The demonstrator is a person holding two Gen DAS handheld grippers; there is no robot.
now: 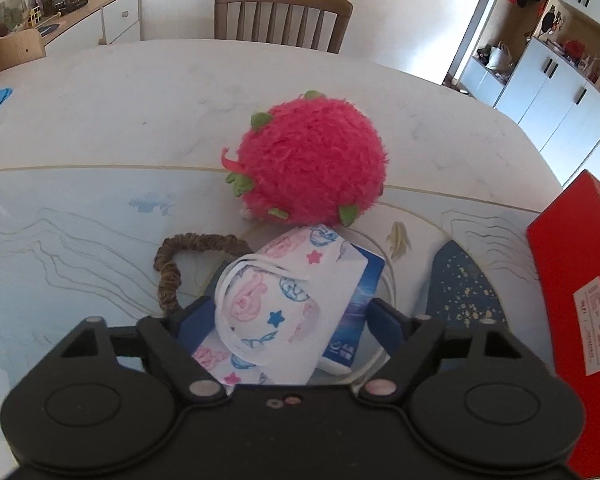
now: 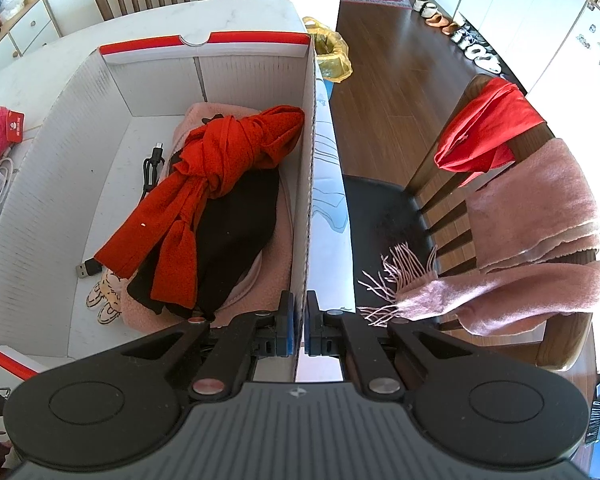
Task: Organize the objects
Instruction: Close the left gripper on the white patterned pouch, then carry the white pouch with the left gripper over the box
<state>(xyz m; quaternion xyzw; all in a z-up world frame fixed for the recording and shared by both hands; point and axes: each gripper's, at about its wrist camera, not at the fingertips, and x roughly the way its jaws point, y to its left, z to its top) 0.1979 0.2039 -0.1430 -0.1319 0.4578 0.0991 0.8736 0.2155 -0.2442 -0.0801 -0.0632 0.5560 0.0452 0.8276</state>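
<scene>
In the left wrist view my left gripper (image 1: 288,316) is open, its jaws on either side of a child's patterned face mask (image 1: 284,304) lying over a blue-and-white packet (image 1: 360,292) on the table mat. A pink plush dragon fruit (image 1: 312,160) sits just beyond, and a brown hair tie (image 1: 172,264) lies to the left. In the right wrist view my right gripper (image 2: 300,324) is shut on the right wall of the red-and-white box (image 2: 306,200). Inside the box lie a red scarf (image 2: 220,168), black cloth (image 2: 236,248), a pink garment (image 2: 276,264) and a black USB cable (image 2: 152,168).
The box's red side (image 1: 572,296) stands at the right of the left wrist view. A white cable (image 1: 380,356) runs under the packet. A chair (image 2: 500,216) draped with a pink scarf (image 2: 532,248) and red cloth (image 2: 488,132) stands right of the table. Another chair (image 1: 280,16) is at the far side.
</scene>
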